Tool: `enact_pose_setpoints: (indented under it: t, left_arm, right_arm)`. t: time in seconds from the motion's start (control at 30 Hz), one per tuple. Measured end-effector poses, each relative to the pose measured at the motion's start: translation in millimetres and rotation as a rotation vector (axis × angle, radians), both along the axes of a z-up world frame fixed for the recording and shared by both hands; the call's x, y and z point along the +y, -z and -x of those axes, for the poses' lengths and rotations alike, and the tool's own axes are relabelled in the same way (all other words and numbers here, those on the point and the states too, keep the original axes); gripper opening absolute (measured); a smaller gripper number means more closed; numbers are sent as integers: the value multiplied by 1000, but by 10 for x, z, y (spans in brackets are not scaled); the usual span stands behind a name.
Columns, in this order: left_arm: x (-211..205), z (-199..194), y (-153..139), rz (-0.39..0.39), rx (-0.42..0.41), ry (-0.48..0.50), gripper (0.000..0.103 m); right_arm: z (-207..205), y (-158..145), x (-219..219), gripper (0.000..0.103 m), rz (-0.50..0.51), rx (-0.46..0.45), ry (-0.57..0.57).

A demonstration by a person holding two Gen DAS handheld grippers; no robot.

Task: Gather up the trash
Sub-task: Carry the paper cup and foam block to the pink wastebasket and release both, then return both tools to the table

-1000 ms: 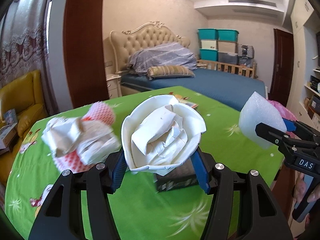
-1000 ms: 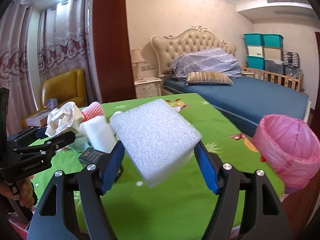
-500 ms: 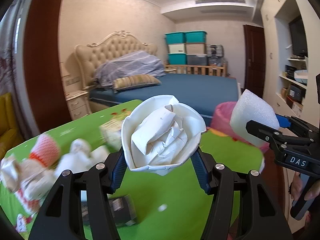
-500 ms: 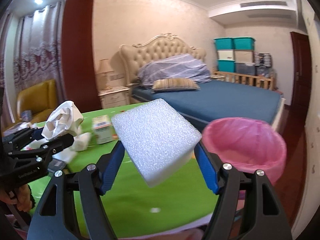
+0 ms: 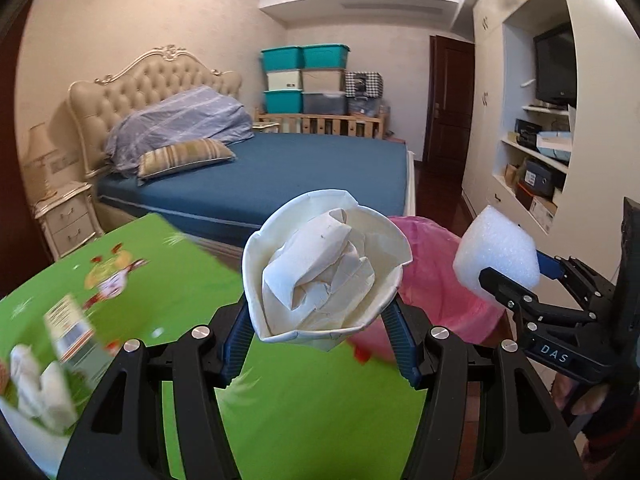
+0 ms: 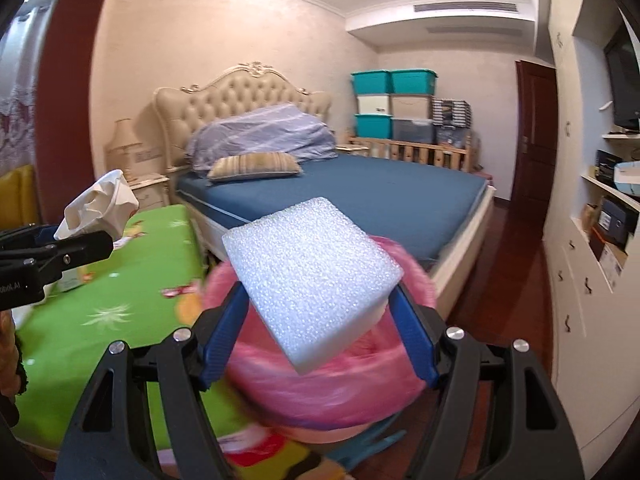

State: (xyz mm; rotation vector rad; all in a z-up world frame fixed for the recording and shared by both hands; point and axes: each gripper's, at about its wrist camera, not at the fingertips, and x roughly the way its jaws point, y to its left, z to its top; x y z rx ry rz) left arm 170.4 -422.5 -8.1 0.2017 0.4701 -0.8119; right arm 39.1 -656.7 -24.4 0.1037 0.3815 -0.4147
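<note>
My left gripper (image 5: 320, 320) is shut on a crushed white paper cup (image 5: 324, 276) stuffed with crumpled paper, held above the green table's right edge. It also shows at the left of the right wrist view (image 6: 98, 208). My right gripper (image 6: 316, 312) is shut on a white foam block (image 6: 312, 276), held just above the pink-lined trash bin (image 6: 320, 392). The foam block (image 5: 496, 256) and right gripper (image 5: 516, 280) show at the right of the left wrist view, beside the bin (image 5: 432, 280).
The green patterned table (image 5: 120, 280) holds a small carton (image 5: 72, 328) and crumpled tissue (image 5: 36, 384) at the left. A blue bed (image 6: 360, 196) lies behind. White shelving and cabinets (image 6: 592, 280) stand on the right, with wooden floor between.
Both grippers have swung right, away from the table's trash pile. The bin now sits right under the foam block, and behind the cup. Both grips are unchanged.
</note>
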Motion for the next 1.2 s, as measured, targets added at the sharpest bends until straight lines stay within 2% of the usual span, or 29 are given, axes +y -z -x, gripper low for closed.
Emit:
enact_pose_setpoints:
  t: [0.1, 0.2, 0.4, 0.43, 0.47, 0.6, 0.77, 0.93, 1.07, 1.2]
  left_arm:
    - [-342, -77, 63, -30, -14, 50, 56]
    - [-580, -176, 85, -43, -11, 69, 56]
    - [-944, -367, 71, -5, 40, 126, 57]
    - [-984, -397, 78, 5, 49, 146, 57]
    - [-997, -409, 80, 6, 51, 148, 60]
    - [-969, -460, 106, 23, 49, 125, 83]
    - [-506, -372, -24, 38, -6, 44, 95]
    - [148, -82, -169, 80, -72, -28, 96]
    - [715, 110, -191, 99, -64, -62, 96]
    - [1278, 175, -175, 100, -32, -113, 96]
  right_arm:
    - [-66, 60, -265, 70, -43, -6, -4]
    - [-126, 101, -383, 70, -27, 4, -7]
    - [-226, 149, -530, 72, -32, -5, -17]
    - [-232, 164, -558, 76, -36, -12, -25]
    - [-238, 187, -603, 85, -45, -15, -29]
    - [-164, 235, -674, 87, -80, -20, -11]
    - [131, 163, -536, 87, -83, -57, 1]
    - [360, -3, -71, 94, -81, -114, -33]
    - [418, -57, 396, 94, -108, -132, -106]
    - [249, -83, 967, 94, -135, -103, -224]
